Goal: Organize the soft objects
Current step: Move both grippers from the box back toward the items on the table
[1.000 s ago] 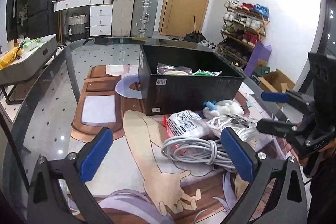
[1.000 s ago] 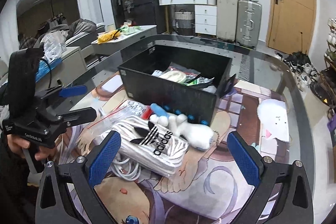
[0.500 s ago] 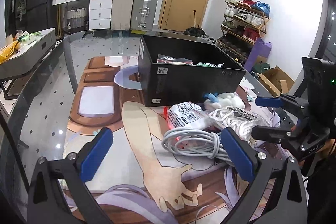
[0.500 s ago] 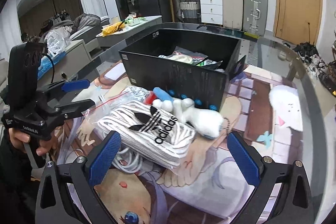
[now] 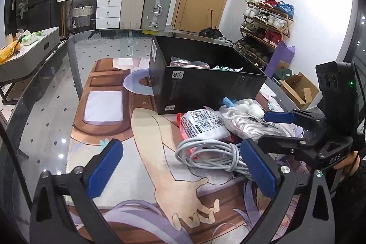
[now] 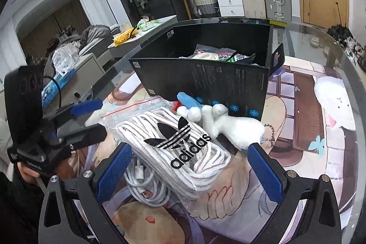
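Left gripper (image 5: pixel 180 173) wide open, blue pads (image 5: pixel 104 167) far apart, nothing between them, aimed forward and slightly down. Also seen from right wrist view at the left edge (image 6: pixel 91 116), held in a hand (image 6: pixel 27 172) gripping the handle below. Right gripper (image 6: pixel 188 175) wide open too, pads (image 6: pixel 265 172) spread, nothing clamped. Seen from left wrist view at the right edge (image 5: pixel 267 128), fingers stacked one above the other, hand (image 5: pixel 346 162) on the handle, dark sleeve.

Glass table (image 5: pixel 45 106) under printed mat (image 5: pixel 146 166)
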